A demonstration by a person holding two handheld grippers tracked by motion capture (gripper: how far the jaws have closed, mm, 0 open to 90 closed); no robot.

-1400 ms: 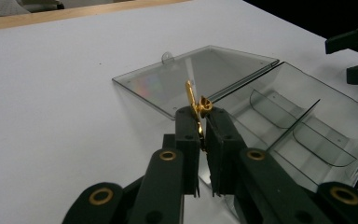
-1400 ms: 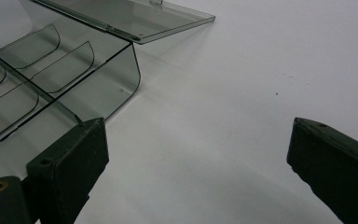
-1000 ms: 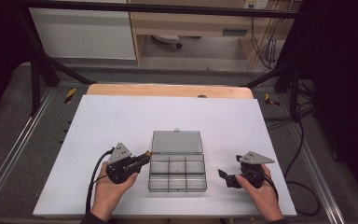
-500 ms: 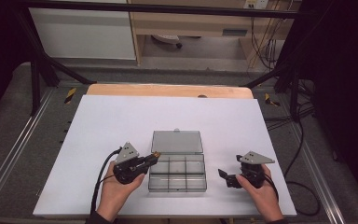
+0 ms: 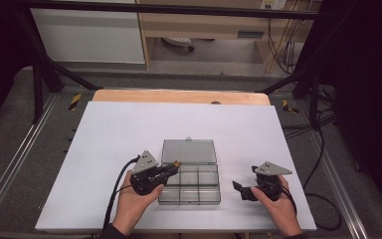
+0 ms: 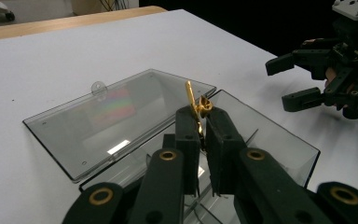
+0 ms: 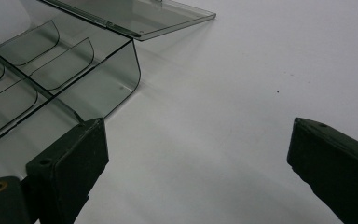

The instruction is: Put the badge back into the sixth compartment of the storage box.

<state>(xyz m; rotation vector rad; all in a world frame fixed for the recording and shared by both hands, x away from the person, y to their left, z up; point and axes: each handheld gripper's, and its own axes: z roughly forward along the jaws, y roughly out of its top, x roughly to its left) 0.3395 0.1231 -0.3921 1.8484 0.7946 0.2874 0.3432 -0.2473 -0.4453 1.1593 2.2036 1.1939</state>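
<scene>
White surface (image 5: pixel 129 129) on a wooden top, dark frame rails either side, grey floor and cables beyond.

Clear plastic compartment box (image 5: pixel 190 185) sits near the front edge at centre, its lid (image 5: pixel 188 151) laid flat open behind it on the far side. Dividers visible inside; the compartments seen from the right gripper view look bare.

Left hand-held gripper (image 5: pixel 171 168) held over the box's left rear corner, pointing right and slightly away. Jaws together, clamped on a small gold-coloured metal piece (image 6: pixel 196 103); a thin gold strip sticks up past the tips. The left gripper view shows the piece above the hinge line, between lid (image 6: pixel 107 112) and box (image 6: pixel 261 140). Exact shape of the piece too small to tell.

Right hand-held gripper (image 5: pixel 242 189) rests low over the surface just right of the box, pointing left toward it, apart from it. Jaws apart, nothing between them; its own view shows bare white surface (image 7: pixel 223 116) in the gap, and the box's near corner (image 7: pixel 121 70) just beside one jaw.
</scene>
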